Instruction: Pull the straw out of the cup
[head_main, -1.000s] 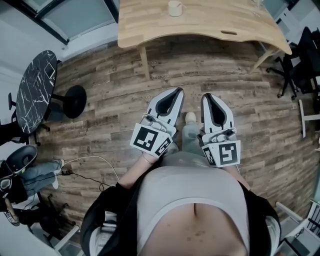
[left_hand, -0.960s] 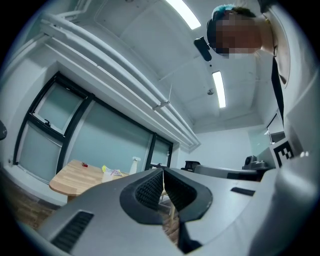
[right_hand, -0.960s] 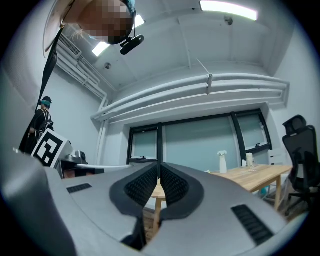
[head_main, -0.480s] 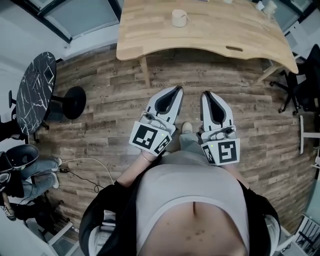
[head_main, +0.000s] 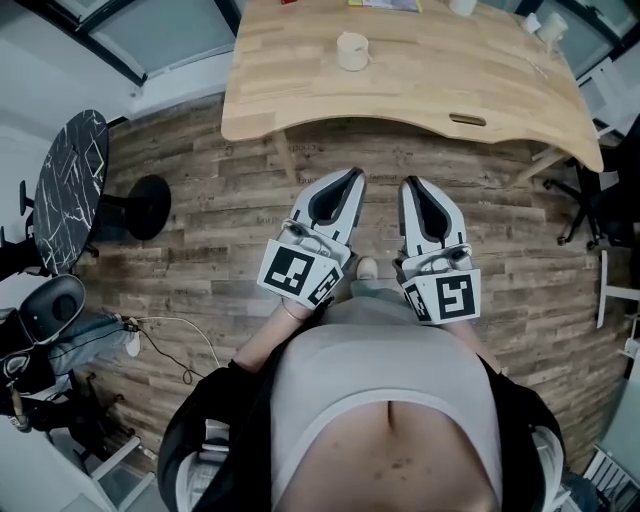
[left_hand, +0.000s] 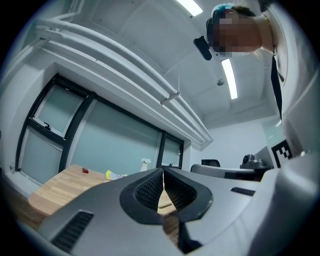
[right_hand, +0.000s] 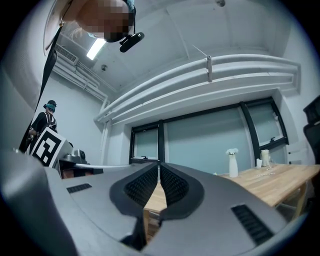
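Left gripper (head_main: 352, 180) and right gripper (head_main: 414, 186): jaws together, empty, over the floor (head_main: 230, 220) short of the table (head_main: 480, 75). Cup (head_main: 352, 50) sits left of the table's middle, back from its near edge; straw too small to make out. Risks: shut jaws arriving would knock the cup over; unbraced, it likely lifts with the straw.

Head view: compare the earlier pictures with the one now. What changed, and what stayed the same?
The person has walked toward the wooden table: it and the cup on it sit lower in the picture, with more tabletop showing. Nothing was gripped or released. The left gripper and right gripper stay shut, empty, side by side.
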